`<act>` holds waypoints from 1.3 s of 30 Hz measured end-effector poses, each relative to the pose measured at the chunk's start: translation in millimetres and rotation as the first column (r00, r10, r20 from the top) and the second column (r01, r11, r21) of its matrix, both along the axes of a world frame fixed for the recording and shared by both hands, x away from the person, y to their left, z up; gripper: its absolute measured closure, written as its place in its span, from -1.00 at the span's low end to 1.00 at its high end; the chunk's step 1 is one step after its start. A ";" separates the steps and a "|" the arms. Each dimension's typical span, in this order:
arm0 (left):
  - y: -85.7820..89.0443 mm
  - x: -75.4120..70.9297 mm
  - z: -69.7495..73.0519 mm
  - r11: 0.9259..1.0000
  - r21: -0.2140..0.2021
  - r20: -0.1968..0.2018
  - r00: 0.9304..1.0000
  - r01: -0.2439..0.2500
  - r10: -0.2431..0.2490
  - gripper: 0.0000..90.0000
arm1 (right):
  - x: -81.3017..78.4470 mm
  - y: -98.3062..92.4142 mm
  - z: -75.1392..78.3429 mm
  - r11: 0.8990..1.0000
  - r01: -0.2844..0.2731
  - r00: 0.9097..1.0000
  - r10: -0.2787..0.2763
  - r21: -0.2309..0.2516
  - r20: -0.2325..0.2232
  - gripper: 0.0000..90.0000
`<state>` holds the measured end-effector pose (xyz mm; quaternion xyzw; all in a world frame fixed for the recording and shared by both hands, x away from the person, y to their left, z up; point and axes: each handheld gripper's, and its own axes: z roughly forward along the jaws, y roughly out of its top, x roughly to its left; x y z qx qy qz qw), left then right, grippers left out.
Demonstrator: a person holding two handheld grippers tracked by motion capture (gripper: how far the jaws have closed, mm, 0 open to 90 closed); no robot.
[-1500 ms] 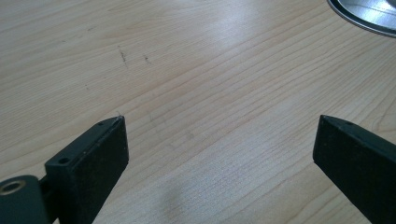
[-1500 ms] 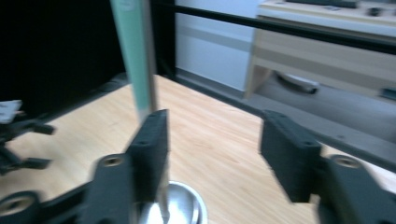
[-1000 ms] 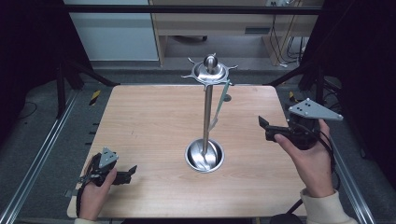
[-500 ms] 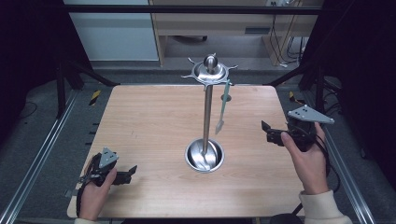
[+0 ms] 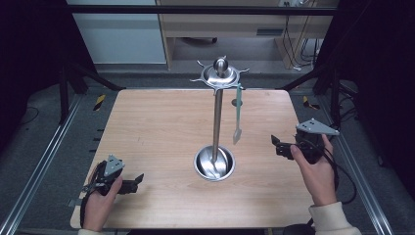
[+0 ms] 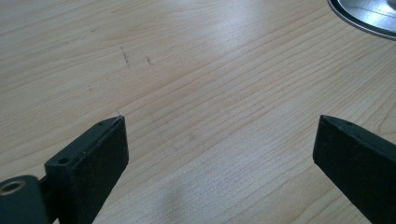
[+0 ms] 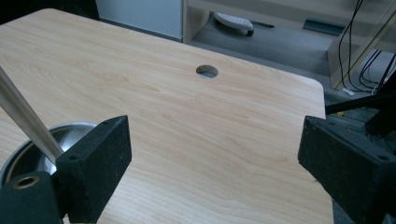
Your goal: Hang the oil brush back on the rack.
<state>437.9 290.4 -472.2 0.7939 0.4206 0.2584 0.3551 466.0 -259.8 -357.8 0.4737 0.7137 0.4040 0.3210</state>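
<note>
Stand [image 5: 216,122] mid-table; right gripper [image 5: 275,143] near right edge, jaws apart.

Lighting: even, from overhead; my wooden table [image 5: 161,127] reads bright while the surroundings fall near black. Glare: a pale sheen crosses the wood grain in my left gripper view, and the steel stand's bowl base [image 5: 214,163] and top disc [image 5: 220,76] carry bright highlights. Shadows: soft and faint, one dim patch between my left gripper's [image 6: 219,140] jaws. Focus: high view slightly soft and grainy; both gripper views sharp on the tabletop, my right gripper's [image 7: 215,154] near jaws a little blurred. Edge distortion: mild.
</note>
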 end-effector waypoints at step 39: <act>0.1 -0.3 0.2 1.000 0.003 0.003 1.000 0.001 -0.001 -0.93 | 31.3 2.9 -80.7 1.000 -0.018 0.975 0.018 0.001 -0.220 -0.79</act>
